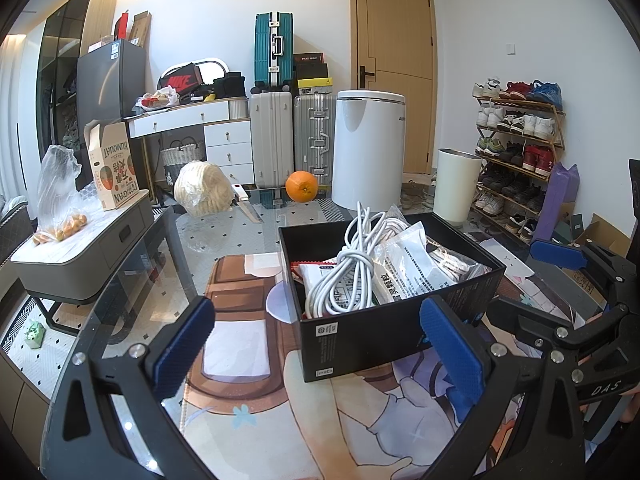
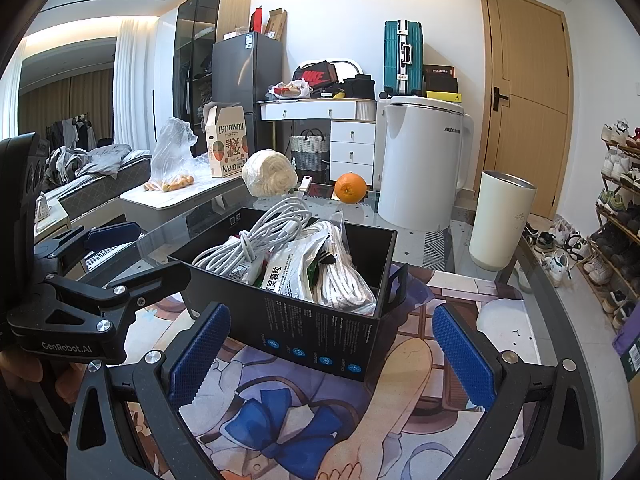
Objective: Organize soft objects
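Plainly, both tongs hung released and empty above the glass-topped desk (image 1: pixel 168 248), each near the black cardboard box (image 1: pixel 384 336) that stood on the printed anime mat (image 1: pixel 240 344); the left tongs (image 1: pixel 316 356) had their blue pads spread wide, the right-hand pad just in front of the box's near wall, and whether it touched could not be told; the right tongs (image 2: pixel 332 356) were likewise spread, their blue pads flanking the near corner of the box (image 2: pixel 320 340) without gripping it; in the right wrist view the left tongs (image 2: pixel 132 256) showed at the left edge, beside the box.

Inside the box lay the soft things, piled above its rim: a coiled white cable (image 1: pixel 352 264) knotted round its own middle, a bundle of white cord in clear plastic (image 2: pixel 344 276), and white printed sachets (image 1: pixel 412 268), with a red-edged packet (image 1: pixel 298 266) tucked at the left wall; the cable (image 2: pixel 260 232) rose highest.

Farther back on the desk sat an orange (image 1: pixel 302 186), a bagged pale round bundle (image 1: pixel 202 194) and a white-handled knife (image 1: pixel 244 200) between them, well apart from the box; a cream tumbler (image 2: pixel 500 220) stood to the right; behind it rose a white lidded bin (image 2: pixel 420 164); a low side table (image 1: pixel 80 248) at the left carried a bag of kumquats (image 1: pixel 60 200) and a kumquat carton (image 1: pixel 114 164).
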The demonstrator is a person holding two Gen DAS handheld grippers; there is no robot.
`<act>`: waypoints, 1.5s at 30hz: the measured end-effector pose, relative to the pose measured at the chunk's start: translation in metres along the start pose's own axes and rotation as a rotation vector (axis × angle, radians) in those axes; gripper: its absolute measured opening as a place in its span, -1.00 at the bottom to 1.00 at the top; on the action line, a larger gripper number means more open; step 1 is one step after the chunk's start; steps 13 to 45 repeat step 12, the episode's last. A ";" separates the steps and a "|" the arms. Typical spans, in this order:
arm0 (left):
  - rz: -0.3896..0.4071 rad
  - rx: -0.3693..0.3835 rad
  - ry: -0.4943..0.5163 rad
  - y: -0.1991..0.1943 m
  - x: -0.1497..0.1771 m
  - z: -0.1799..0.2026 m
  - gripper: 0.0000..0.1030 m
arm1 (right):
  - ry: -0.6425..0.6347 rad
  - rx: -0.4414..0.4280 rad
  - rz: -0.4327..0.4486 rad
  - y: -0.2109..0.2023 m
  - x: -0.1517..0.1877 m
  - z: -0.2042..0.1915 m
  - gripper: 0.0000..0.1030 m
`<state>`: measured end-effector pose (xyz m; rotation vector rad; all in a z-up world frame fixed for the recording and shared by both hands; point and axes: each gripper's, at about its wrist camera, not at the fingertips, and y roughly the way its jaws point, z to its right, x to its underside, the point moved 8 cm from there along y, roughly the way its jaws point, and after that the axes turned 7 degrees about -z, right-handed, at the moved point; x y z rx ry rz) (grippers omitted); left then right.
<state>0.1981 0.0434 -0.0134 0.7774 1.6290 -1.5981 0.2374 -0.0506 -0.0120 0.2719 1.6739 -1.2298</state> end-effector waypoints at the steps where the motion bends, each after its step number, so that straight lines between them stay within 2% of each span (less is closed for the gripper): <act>1: 0.000 0.000 0.000 0.000 0.000 0.000 1.00 | 0.000 0.001 0.000 0.000 0.000 0.000 0.99; 45: 0.005 0.004 0.004 -0.001 -0.001 0.002 1.00 | 0.000 0.001 0.000 0.000 0.000 0.000 0.99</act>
